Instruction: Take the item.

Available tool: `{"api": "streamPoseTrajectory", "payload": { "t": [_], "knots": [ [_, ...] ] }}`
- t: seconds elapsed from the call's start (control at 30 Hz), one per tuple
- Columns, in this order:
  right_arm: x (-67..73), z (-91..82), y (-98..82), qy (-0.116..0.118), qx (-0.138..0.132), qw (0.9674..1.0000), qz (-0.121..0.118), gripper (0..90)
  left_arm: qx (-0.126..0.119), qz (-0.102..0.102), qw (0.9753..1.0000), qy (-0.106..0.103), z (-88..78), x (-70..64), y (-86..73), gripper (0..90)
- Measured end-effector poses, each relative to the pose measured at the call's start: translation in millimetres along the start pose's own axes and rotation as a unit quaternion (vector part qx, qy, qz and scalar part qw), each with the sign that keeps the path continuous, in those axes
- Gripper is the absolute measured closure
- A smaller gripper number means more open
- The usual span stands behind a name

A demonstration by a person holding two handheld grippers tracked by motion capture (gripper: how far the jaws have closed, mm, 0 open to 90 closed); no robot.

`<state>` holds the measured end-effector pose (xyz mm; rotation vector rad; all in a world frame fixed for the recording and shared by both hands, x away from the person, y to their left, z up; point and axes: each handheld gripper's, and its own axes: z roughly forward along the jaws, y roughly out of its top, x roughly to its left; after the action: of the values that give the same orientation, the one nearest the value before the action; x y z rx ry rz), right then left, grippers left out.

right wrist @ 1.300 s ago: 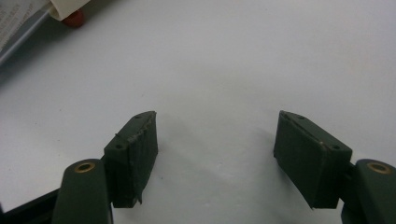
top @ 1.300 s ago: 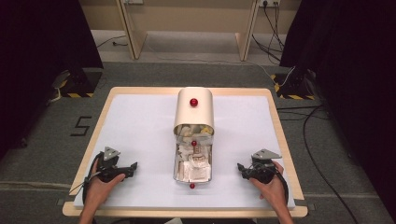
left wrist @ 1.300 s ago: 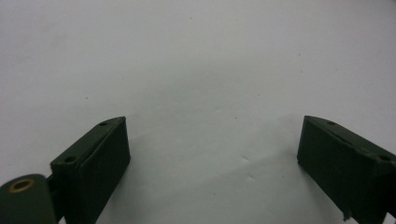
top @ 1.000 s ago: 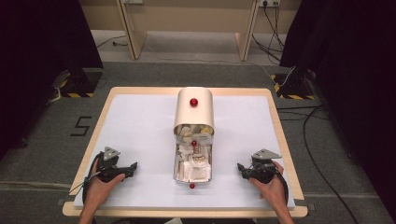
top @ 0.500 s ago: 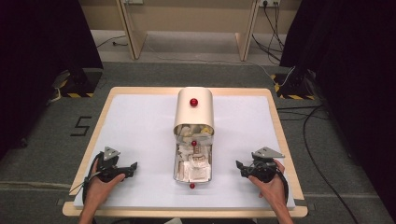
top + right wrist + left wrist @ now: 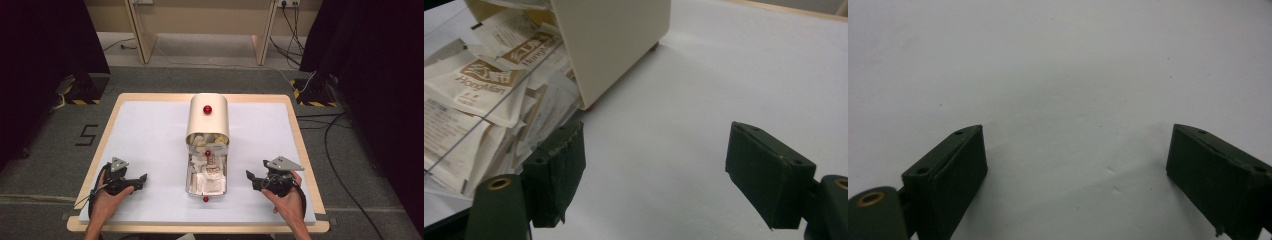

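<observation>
Centrally on the table (image 6: 150,125), running from near the far edge toward the near edge: a cream box (image 6: 207,120) with a red knob (image 6: 207,109) on top, and a clear drawer (image 6: 206,175) pulled out from it toward the near edge, full of paper packets (image 6: 209,176). Near the near-left corner: left gripper (image 6: 141,179), jaws spread wide over bare white surface, holding nothing. Near the near-right corner: right gripper (image 6: 248,176), jaws just opened further, now wide with nothing between them, aimed toward the drawer's side. In the right gripper view: packets (image 6: 479,85) printed "HongMan" behind the clear drawer wall, just beside one pad (image 6: 556,172).
</observation>
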<state>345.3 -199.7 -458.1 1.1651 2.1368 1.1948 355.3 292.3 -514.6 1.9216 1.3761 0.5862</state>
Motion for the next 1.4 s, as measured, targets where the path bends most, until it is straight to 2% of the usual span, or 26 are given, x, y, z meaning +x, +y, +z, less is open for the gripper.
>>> {"api": "streamPoseTrajectory", "payload": {
  "t": [0.2,0.47,0.5,0.53,0.57,0.7,1.07,1.4],
  "knots": [
    [7.5,-0.9,4.5,0.004,0.000,0.9999,-0.014,25.5,0.000,0.000,1.0000,0.000,0.0,0.0,0.0,8.5],
    [25.1,-7.8,15.9,0.020,-0.015,0.9992,-0.030,26.5,0.000,0.000,1.0000,0.000,0.1,-0.1,0.0,8.5],
    [31.5,-9.3,19.0,0.027,-0.018,0.9988,-0.038,26.6,0.000,0.000,1.0000,0.000,0.0,0.0,0.0,8.5],
    [31.5,-9.3,19.0,0.027,-0.018,0.9988,-0.038,26.6,0.000,0.000,1.0000,0.000,0.0,0.0,0.0,8.5],
    [37.8,-9.5,21.5,0.037,-0.017,0.9982,-0.045,26.5,0.000,0.000,1.0000,0.000,0.1,0.0,0.0,8.5],
    [48.8,-8.4,24.4,0.052,-0.012,0.9969,-0.058,26.6,0.000,0.000,1.0000,0.000,0.0,0.0,0.0,8.5],
    [71.0,-10.8,34.3,0.083,-0.022,0.9936,-0.073,27.0,-0.001,-0.002,1.0000,0.000,0.2,-0.2,0.0,8.5],
    [90.6,-1.1,40.8,0.107,-0.021,0.9899,-0.090,28.5,-0.001,-0.002,1.0000,0.000,0.2,-0.1,0.0,8.5]
  ]
}}
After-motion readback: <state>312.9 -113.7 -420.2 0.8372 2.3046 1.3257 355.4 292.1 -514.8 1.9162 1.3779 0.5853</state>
